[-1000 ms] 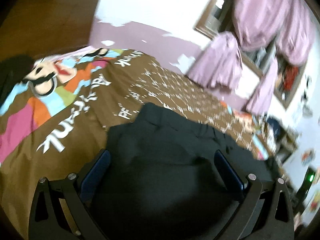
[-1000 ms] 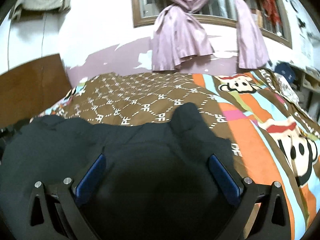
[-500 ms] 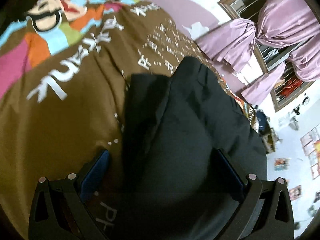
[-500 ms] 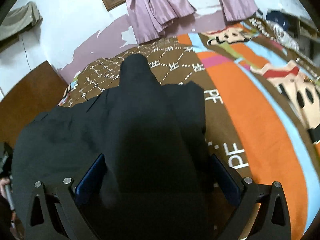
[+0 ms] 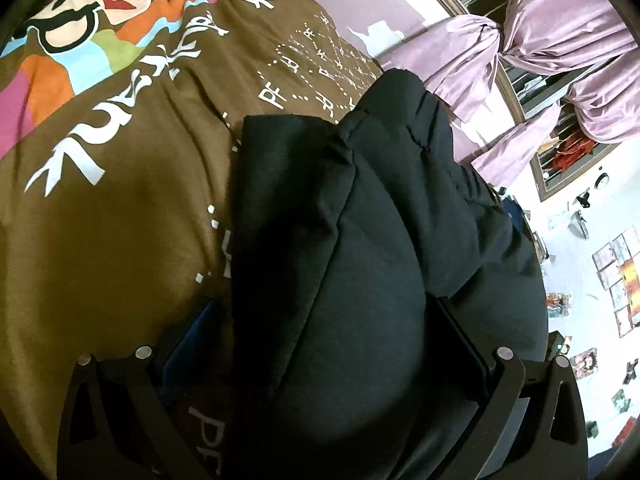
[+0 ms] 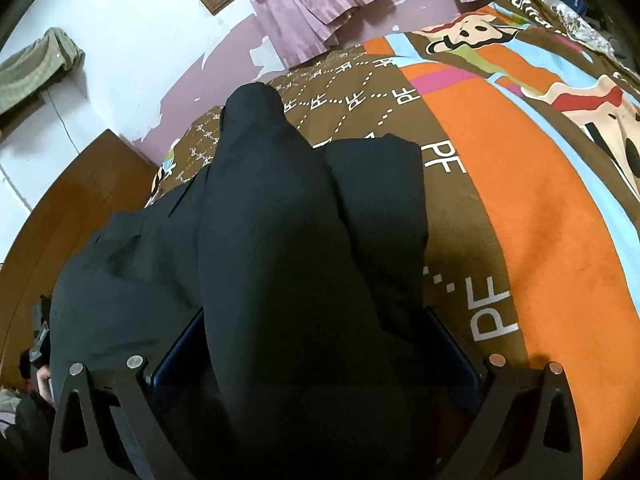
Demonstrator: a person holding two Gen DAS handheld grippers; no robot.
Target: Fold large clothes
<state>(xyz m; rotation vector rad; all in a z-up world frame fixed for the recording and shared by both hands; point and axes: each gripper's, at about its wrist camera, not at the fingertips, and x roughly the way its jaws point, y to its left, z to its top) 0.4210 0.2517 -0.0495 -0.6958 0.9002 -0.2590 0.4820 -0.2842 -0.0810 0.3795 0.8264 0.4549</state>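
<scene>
The black garment lies on the bed, on the brown printed bedspread, and part of it is now doubled over itself. A second ago it lay low and broad ahead of both tongs, with the bedspread showing well beyond its far edge. Now a thick hump of cloth rises between the fingers in both wrist views, running toward 12 o'clock, with a flatter layer under it: that lower layer shows at 10 o'clock in the left view and at 1 o'clock in the right view. By my reading, both tongs have carried the near edge up and forward over the rest, so one fold is nearly laid.

The left tongs have the cloth bunched between their blue pads. The fingers stand wide apart, so I cannot tell whether they pinch the fabric or merely cradle it. The same goes for the right tongs: the garment fills the gap and hides any contact with the pads.

Outward from there, the orange and cartoon-printed part of the bedspread spreads toward 2 o'clock in the right view. A wooden headboard sits at 9 o'clock. Pink curtains hang at a window at 1 o'clock in the left view.

The fold looks thick and rounded rather than flat, so it will likely want lowering and smoothing before any further fold.
</scene>
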